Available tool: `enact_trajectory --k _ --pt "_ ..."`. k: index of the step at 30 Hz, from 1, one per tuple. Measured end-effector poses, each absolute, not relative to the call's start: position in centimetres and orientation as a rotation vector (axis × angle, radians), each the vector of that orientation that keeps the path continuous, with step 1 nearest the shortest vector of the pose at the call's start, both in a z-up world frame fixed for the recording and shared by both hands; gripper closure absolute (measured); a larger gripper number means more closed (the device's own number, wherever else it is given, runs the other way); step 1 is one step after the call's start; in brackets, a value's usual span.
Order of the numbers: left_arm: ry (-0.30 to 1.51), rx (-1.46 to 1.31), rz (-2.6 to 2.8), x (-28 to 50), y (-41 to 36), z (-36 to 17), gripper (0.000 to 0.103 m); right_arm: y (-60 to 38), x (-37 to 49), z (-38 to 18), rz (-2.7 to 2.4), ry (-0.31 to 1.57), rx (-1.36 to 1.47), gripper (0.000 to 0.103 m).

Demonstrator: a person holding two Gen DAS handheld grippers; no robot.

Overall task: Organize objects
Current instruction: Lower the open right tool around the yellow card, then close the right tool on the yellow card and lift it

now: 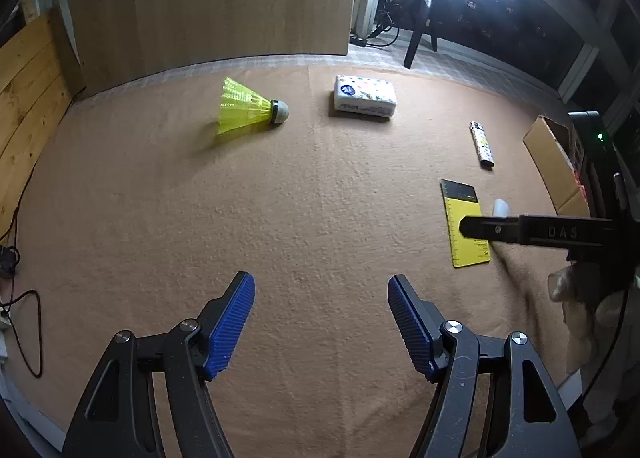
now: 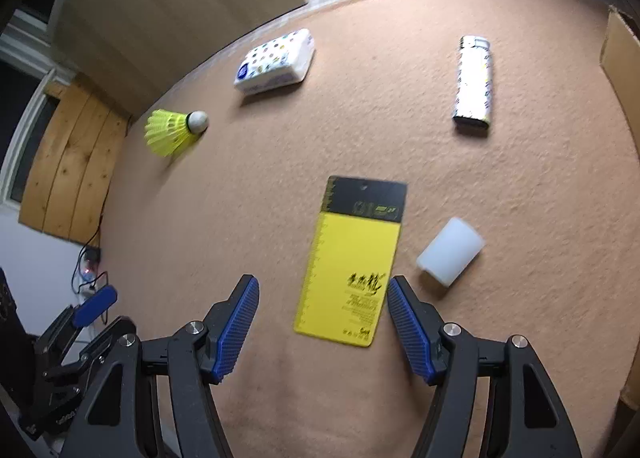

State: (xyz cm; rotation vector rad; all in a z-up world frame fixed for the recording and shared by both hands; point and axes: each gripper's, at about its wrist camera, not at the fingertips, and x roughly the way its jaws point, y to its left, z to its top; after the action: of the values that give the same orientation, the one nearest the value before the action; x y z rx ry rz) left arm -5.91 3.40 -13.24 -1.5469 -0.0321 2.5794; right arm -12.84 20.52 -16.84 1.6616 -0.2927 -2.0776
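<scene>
On blanket (image 2: 280, 177): one shuttlecock (image 2: 174, 131), one lighter (image 2: 474, 85).

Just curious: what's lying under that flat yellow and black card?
Only the peach-coloured blanket shows around the flat yellow and black card, which lies flat on it. Whatever might be directly beneath is covered by the card.

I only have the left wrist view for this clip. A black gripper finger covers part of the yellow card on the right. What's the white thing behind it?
Observer: A small white cup, lying on its side beside the yellow card, not touching it.
Operator: Is the right gripper holding anything?
Observer: No. The right gripper is open, its fingers framing the card's near end, pads pressing nothing.
</scene>
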Motion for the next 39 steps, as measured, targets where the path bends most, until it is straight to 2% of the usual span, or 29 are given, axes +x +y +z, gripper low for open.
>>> enact_trajectory --k 7,19,24,30,32,34,35,36,39 --pt "-0.048 -1.553 2.570 -6.0 2.6 -13.7 0.030 20.1 -13.4 -16.7 -2.169 -0.228 1.704 0.041" --pt "-0.087 -1.561 2.557 -6.1 1.6 -14.3 0.030 14.9 -13.1 -17.1 -2.222 0.103 1.679 0.041" --pt "-0.112 -1.576 2.563 -6.1 0.9 -14.6 0.030 14.5 -11.9 -17.1 -2.215 0.253 1.625 0.060" --pt "-0.106 -1.579 2.559 -6.3 1.1 -14.8 0.030 15.1 -11.3 -17.1 -2.190 0.308 1.605 0.073" --pt "-0.099 -1.574 2.553 -6.4 1.4 -14.8 0.030 15.2 -11.5 -17.0 -2.179 0.281 1.620 0.074" --pt "-0.092 -1.571 2.549 -6.5 1.7 -14.8 0.030 15.5 -11.9 -17.0 -2.141 0.169 1.655 0.074" --pt "-0.092 -1.571 2.548 -6.5 1.8 -14.8 0.030 15.5 -12.0 -17.1 -2.130 0.133 1.672 0.069" --pt "-0.091 -1.571 2.548 -6.5 1.9 -14.8 0.030 15.3 -12.0 -17.0 -2.121 0.118 1.676 0.062" --pt "-0.095 -1.573 2.549 -6.4 2.1 -14.8 0.030 14.5 -11.9 -17.0 -2.131 0.162 1.685 0.055"
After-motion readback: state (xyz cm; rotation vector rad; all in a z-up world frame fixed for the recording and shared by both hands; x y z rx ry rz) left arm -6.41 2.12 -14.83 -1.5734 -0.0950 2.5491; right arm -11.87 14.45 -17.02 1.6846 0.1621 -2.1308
